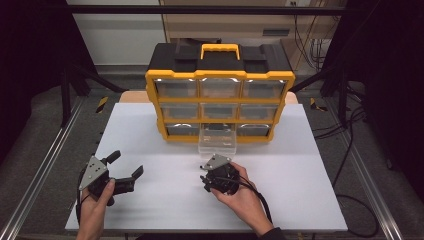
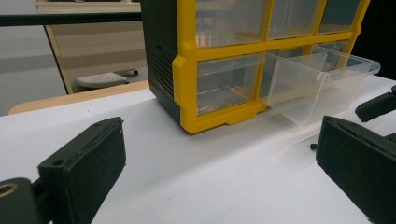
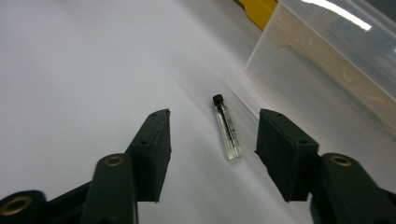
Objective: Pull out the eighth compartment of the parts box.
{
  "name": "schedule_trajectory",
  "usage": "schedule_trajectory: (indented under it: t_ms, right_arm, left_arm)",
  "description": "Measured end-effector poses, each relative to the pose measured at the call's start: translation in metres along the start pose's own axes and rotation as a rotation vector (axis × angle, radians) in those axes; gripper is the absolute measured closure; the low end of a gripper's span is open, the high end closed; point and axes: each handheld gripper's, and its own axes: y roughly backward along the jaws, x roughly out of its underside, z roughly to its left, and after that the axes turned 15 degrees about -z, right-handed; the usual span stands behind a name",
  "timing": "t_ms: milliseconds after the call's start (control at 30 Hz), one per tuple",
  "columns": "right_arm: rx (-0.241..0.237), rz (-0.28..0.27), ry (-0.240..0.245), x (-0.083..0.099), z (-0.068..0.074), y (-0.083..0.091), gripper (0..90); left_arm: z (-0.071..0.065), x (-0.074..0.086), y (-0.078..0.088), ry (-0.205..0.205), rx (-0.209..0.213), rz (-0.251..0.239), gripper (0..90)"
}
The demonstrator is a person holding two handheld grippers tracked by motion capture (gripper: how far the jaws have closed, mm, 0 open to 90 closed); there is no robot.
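The organizer (image 1: 220, 95) at the far side of the counter (image 1: 150, 130) shows drawers that look empty, and its bottom-middle drawer (image 1: 216, 142) stands pulled out, nothing seen inside. My right tongs (image 3: 212, 149) stand half-wide around the vial (image 3: 227, 128), which lies flat just near of that drawer, pads not touching; I should centre on the glass and pinch gently so it doesn't roll. My left tongs (image 1: 126, 165) rest wide and empty at near left.

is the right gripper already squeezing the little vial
No, the vial lies on the white table between the right gripper's fingers, with clear gaps on both sides.
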Motion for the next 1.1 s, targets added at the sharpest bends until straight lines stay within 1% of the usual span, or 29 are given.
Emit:
schedule_trajectory:
  t_ms: [33, 133, 200, 333, 400, 467, 533, 633, 733, 800, 900, 967, 1100]
  right_arm:
    - [-0.005, 0.003, -0.002, 0.001, 0.000, -0.001, 49.4]
    - [-0.011, 0.005, -0.004, 0.003, 0.000, -0.003, 53.1]
    - [-0.010, 0.004, -0.007, 0.005, -0.002, -0.005, 57.0]
    - [-0.012, 0.005, -0.010, 0.006, -0.006, -0.011, 61.5]
    - [-0.008, 0.003, -0.013, 0.006, -0.008, -0.015, 61.9]
    - [-0.003, 0.013, -0.007, 0.007, -0.008, -0.019, 63.0]
    - [-0.008, 0.014, -0.011, 0.008, -0.009, -0.023, 64.4]
    - [-0.008, 0.018, -0.001, 0.008, -0.010, -0.027, 66.6]
    - [-0.005, 0.018, -0.007, 0.009, -0.012, -0.029, 67.3]
    - [-0.010, 0.021, -0.003, 0.010, -0.013, -0.031, 67.8]
    - [-0.016, 0.022, -0.017, 0.010, -0.014, -0.031, 68.4]
    - [-0.011, 0.011, -0.012, 0.009, -0.014, -0.030, 68.7]
    - [-0.013, 0.015, 0.001, 0.009, -0.015, -0.032, 69.0]
  left_arm:
    - [0.000, 0.000, 0.000, 0.003, 0.001, -0.001, 1.5]
    - [0.001, 0.001, -0.001, 0.007, 0.000, -0.002, 1.6]
    - [0.002, 0.001, -0.002, 0.009, 0.003, -0.002, 1.5]
    - [0.001, 0.001, -0.002, 0.009, 0.009, 0.000, 1.6]
    - [0.000, 0.001, -0.002, 0.006, 0.011, 0.001, 1.6]
    - [0.000, 0.000, -0.002, 0.002, 0.015, 0.003, 1.6]
    - [-0.001, 0.001, -0.002, 0.000, 0.018, 0.005, 1.5]
    - [-0.001, 0.001, -0.003, 0.003, 0.019, 0.006, 1.6]
    - [-0.001, 0.000, -0.002, 0.000, 0.022, 0.002, 1.6]
    - [-0.001, 0.001, -0.003, 0.003, 0.021, 0.004, 1.6]
    - [-0.001, 0.001, -0.002, 0.001, 0.020, 0.003, 1.6]
    - [-0.001, 0.001, -0.003, 0.002, 0.020, 0.004, 1.6]
    - [-0.001, 0.001, -0.003, 0.004, 0.023, 0.005, 1.6]
